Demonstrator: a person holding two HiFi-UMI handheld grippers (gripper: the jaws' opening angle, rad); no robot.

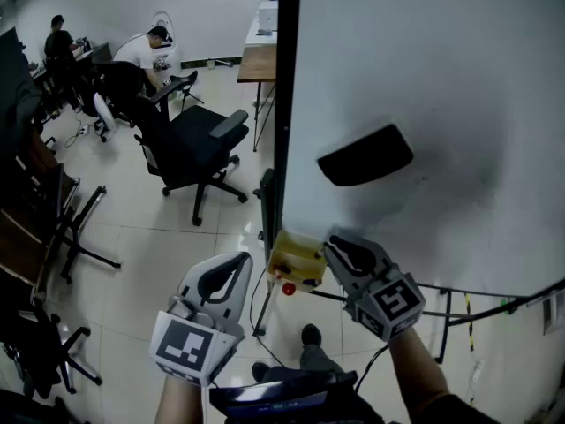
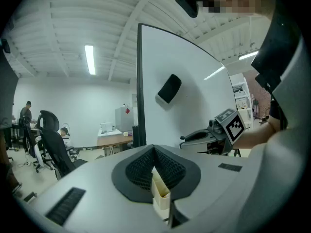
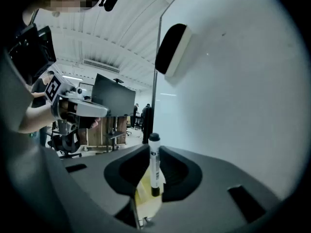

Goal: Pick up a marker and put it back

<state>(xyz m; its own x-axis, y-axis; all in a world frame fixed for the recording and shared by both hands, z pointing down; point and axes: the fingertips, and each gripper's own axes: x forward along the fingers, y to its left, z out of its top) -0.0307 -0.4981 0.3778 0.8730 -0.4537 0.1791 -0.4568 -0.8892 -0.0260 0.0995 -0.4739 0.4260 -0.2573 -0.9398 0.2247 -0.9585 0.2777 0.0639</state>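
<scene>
While the marker is held, its return is not yet made.
Right gripper clamps the white marker upright beside the whiteboard; left gripper has jaws together, empty. Pickup looks done; putting back remains.

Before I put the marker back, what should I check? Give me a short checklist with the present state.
1. Marker gripped by right gripper: ok, upright between its jaws.
2. Left gripper empty: ok, jaws together.
3. Grippers apart from each other: ok.
4. Yellow box at the whiteboard edge close: ok, just beside the right gripper.
5. Box has room for the marker: cannot tell.
6. Eraser clear: ok, higher on the board.
</scene>
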